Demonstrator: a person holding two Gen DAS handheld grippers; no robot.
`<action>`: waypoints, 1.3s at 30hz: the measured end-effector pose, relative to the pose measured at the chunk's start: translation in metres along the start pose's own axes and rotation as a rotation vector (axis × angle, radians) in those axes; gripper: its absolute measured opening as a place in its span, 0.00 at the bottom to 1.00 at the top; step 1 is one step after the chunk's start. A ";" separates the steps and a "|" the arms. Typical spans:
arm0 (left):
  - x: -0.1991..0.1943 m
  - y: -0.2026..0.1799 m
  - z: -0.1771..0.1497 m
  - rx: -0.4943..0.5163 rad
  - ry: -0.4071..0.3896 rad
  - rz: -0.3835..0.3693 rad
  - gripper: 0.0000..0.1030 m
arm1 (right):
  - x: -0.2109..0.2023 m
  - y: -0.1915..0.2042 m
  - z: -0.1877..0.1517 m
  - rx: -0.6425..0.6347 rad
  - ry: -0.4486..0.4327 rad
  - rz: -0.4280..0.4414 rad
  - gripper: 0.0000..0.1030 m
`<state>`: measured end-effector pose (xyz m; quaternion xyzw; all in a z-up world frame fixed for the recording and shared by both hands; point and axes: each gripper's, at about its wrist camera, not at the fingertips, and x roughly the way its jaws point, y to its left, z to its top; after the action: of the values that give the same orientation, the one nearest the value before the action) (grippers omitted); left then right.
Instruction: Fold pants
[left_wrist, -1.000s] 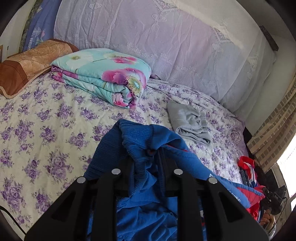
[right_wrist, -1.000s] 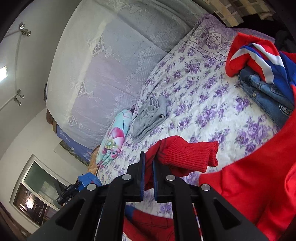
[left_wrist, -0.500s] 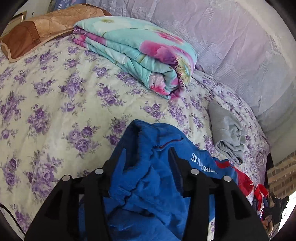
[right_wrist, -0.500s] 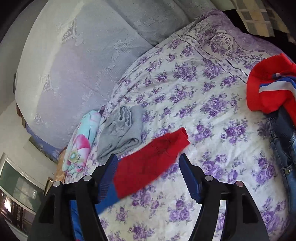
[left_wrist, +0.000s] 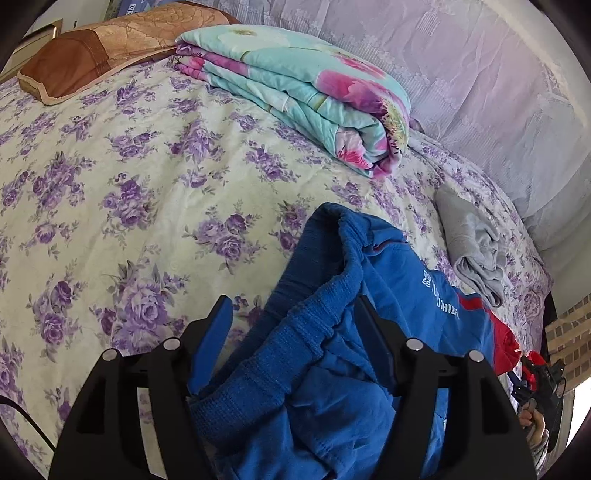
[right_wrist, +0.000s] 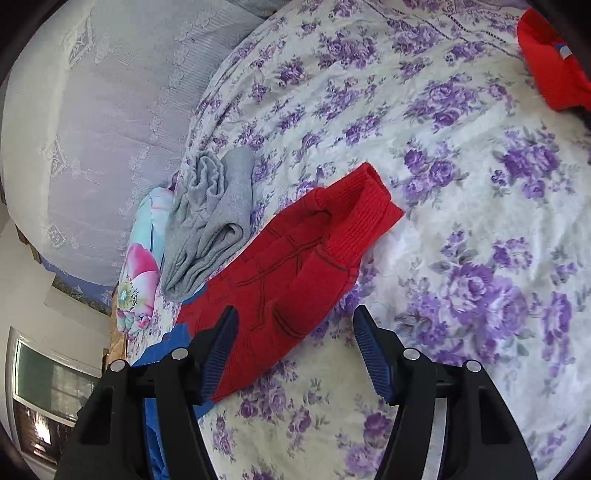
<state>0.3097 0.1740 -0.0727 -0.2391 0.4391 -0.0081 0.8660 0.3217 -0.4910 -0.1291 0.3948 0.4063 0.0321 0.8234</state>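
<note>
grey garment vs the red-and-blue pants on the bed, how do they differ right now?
The grey garment is plain grey; the pants are red at the leg and blue at the waist.
The grey garment is bunched in a compact heap; the pants lie stretched out long, cuff flat.
The grey garment sits clear of both grippers; the pants lie between the open left gripper and the open right gripper.
Both rest on the floral bedsheet.

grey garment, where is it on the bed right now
The grey garment lies bunched on the floral bedsheet, near the lace-covered headboard, between the folded floral quilt and the red cuffed leg of the pants.
</note>
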 end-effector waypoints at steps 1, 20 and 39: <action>0.002 0.001 0.000 -0.005 0.003 0.004 0.67 | 0.005 0.001 0.001 -0.009 0.003 -0.003 0.54; -0.023 0.044 -0.031 -0.112 0.075 -0.044 0.80 | -0.035 -0.026 -0.032 -0.064 0.027 -0.055 0.25; -0.054 0.032 -0.065 -0.081 0.031 -0.175 0.16 | -0.227 0.009 -0.222 -0.245 0.008 0.040 0.38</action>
<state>0.2202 0.1880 -0.0780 -0.3114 0.4296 -0.0696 0.8448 0.0183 -0.4307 -0.0565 0.2990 0.3946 0.0992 0.8632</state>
